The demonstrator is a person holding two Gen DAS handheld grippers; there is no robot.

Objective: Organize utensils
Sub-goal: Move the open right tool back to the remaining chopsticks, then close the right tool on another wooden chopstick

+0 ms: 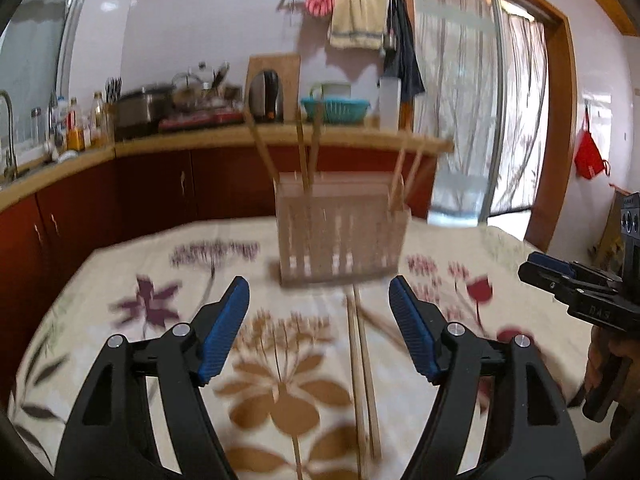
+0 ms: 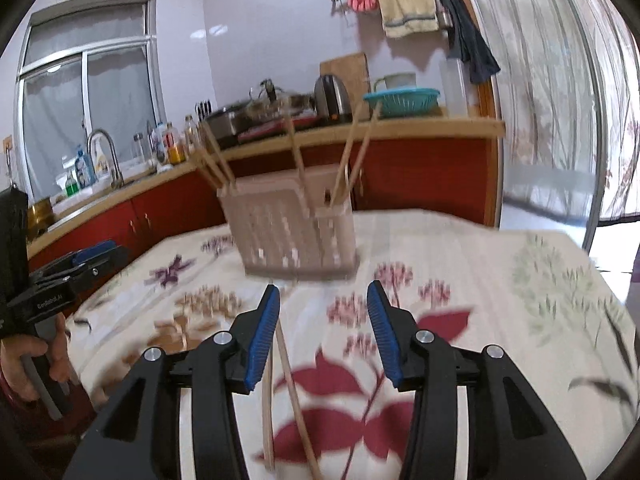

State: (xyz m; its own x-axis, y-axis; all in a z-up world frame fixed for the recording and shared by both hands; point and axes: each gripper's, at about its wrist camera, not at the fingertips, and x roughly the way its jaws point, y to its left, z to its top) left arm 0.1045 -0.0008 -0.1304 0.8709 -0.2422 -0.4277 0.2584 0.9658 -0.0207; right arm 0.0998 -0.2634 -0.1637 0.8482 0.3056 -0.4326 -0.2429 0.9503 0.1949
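Note:
A slotted pinkish utensil holder (image 1: 342, 232) stands on the flowered tablecloth, with several wooden chopsticks (image 1: 306, 152) upright in it; it also shows in the right wrist view (image 2: 294, 232). Loose chopsticks (image 1: 362, 372) lie on the cloth in front of it, between my two grippers; they also show in the right wrist view (image 2: 286, 396). My left gripper (image 1: 320, 292) is open and empty above the cloth, short of the holder. My right gripper (image 2: 324, 300) is open and empty, the loose chopsticks just below its left finger. The views are motion-blurred.
The table with the flowered cloth (image 1: 132, 280) fills the foreground. Behind it runs a counter with red cabinets (image 1: 160, 184), a sink tap (image 2: 104, 152), bottles, a kettle (image 1: 264, 96) and a teal basket (image 1: 334, 110). A glass door (image 1: 480, 100) is at the right.

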